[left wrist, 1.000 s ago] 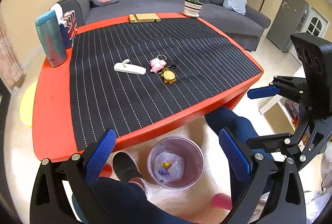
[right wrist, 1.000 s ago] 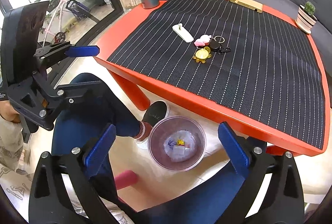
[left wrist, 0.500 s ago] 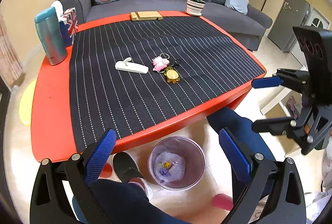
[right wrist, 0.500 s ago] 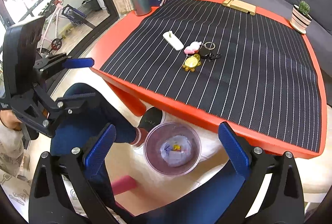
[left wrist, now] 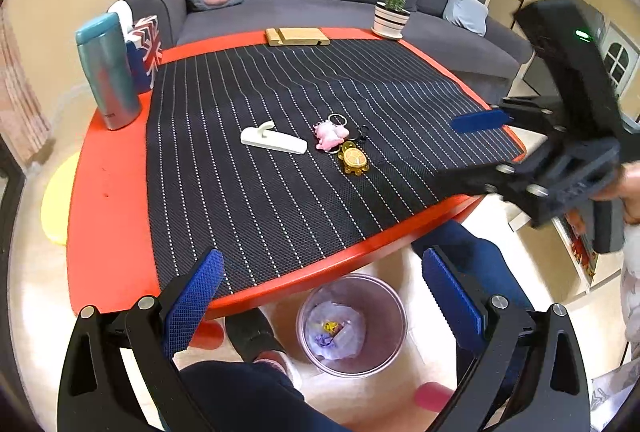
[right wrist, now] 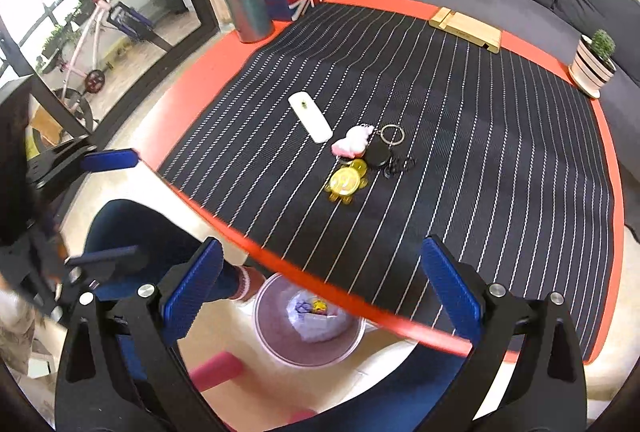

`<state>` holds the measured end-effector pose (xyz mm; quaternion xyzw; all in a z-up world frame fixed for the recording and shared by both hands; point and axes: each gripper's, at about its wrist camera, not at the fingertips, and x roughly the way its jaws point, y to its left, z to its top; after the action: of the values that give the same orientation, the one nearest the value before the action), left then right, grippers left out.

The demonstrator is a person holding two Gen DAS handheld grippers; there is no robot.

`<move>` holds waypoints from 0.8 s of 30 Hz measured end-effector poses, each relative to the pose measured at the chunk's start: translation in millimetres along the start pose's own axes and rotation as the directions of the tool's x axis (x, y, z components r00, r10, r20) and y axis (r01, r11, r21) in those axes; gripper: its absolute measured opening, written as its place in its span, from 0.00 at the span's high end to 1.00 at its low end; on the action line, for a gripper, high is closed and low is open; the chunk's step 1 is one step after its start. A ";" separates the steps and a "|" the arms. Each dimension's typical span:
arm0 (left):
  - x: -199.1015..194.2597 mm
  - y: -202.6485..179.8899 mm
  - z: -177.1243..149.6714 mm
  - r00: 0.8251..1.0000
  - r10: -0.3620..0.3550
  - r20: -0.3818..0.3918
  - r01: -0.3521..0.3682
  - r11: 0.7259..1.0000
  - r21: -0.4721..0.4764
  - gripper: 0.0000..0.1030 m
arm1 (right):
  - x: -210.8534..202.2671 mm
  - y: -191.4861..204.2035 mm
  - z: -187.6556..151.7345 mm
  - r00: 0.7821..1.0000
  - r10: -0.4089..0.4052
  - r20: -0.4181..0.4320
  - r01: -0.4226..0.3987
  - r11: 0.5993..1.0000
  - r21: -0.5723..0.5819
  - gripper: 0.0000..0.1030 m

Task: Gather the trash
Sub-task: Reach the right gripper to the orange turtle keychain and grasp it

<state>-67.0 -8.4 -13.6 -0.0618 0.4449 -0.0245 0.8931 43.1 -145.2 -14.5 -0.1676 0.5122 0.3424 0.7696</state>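
Only the right view shows a bicycle (right wrist: 86, 47) behind glass. Both grippers — left (left wrist: 320, 290), right (right wrist: 320, 282) — gape wide, empty, above the translucent round bin (left wrist: 384, 344) of crumpled trash (left wrist: 334, 332) beneath the red table (left wrist: 108, 191).

On my table (left wrist: 112, 191): hook (left wrist: 274, 141) left of keychains (left wrist: 344, 147), mid-mat (left wrist: 280, 171). Flask (left wrist: 108, 71) & tissue box (left wrist: 144, 51) far left; cactus pot (left wrist: 392, 15) far right. Bin (left wrist: 352, 324) on floor, near edge, w/ trash (left wrist: 334, 332) inside.
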 end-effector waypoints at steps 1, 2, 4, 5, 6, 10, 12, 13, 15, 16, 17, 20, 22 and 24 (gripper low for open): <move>-0.1 1.4 -0.8 1.000 -0.001 0.001 0.001 1.000 -0.004 0.07 | 7.6 -0.9 6.2 1.000 -0.005 -0.015 0.005 1.000 -0.007 0.05; -0.1 2.4 -1.3 1.000 -0.002 0.001 0.002 1.000 -0.007 0.07 | 12.8 -1.2 10.0 1.000 -0.007 -0.025 0.007 1.000 -0.010 0.05; -0.1 4.8 -2.3 1.000 -0.002 0.001 0.003 1.000 -0.013 0.07 | 22.7 -1.6 17.1 0.999 -0.011 -0.041 0.010 1.000 -0.018 0.05; -0.4 5.8 -2.2 1.000 -0.003 0.001 0.003 1.000 -0.015 0.07 | 28.9 -2.0 20.9 0.999 -0.013 -0.053 0.012 1.000 -0.021 0.05; -0.5 7.0 -2.7 1.000 -0.003 0.001 0.003 1.000 -0.018 0.07 | 34.7 -2.4 23.6 0.998 -0.015 -0.065 0.014 1.000 -0.023 0.05; 0.7 11.1 -3.0 1.000 -0.006 0.000 0.006 1.000 -0.022 0.07 | 57.6 -4.7 34.8 0.993 -0.030 -0.118 0.027 0.999 -0.027 0.05; 1.6 12.4 -2.7 1.000 -0.009 0.001 0.009 1.000 -0.025 0.07 | 70.5 -6.6 40.5 0.988 -0.044 -0.151 0.040 0.999 -0.026 0.06; 1.7 12.8 -2.7 1.000 -0.010 0.001 0.010 1.000 -0.027 0.07 | 74.2 -7.6 41.9 0.986 -0.048 -0.161 0.044 0.999 -0.026 0.06; 2.0 13.9 -3.0 1.000 -0.011 0.002 0.011 1.000 -0.028 0.07 | 83.2 -7.8 45.5 0.982 -0.053 -0.184 0.049 0.998 -0.027 0.06; 1.9 14.8 -3.3 1.000 -0.011 0.002 0.011 0.999 -0.030 0.07 | 87.8 -8.0 47.7 0.980 -0.053 -0.193 0.048 0.998 -0.027 0.09; 2.0 15.7 -3.4 1.000 -0.012 0.002 0.012 0.999 -0.032 0.07 | 91.7 -8.4 49.5 0.978 -0.053 -0.202 0.049 0.998 -0.026 0.15; 2.1 19.0 -4.2 1.000 -0.010 0.003 0.010 0.999 -0.037 0.07 | 100.9 -8.4 52.3 0.973 -0.059 -0.222 0.055 0.998 -0.025 0.25; 2.5 20.4 -4.4 1.000 -0.010 0.002 0.011 0.999 -0.040 0.07 | 104.7 -8.0 52.4 0.972 -0.059 -0.229 0.055 0.998 -0.024 0.32; 3.3 21.7 -4.9 1.000 -0.011 0.000 0.011 0.999 -0.041 0.07 | 107.3 -7.3 52.2 0.970 -0.068 -0.232 0.063 0.998 -0.027 0.37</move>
<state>-69.1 12.3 -22.1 -0.0826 0.4450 -0.0203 0.8915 109.2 -80.4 -90.1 -0.2311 0.5896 0.2998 0.7135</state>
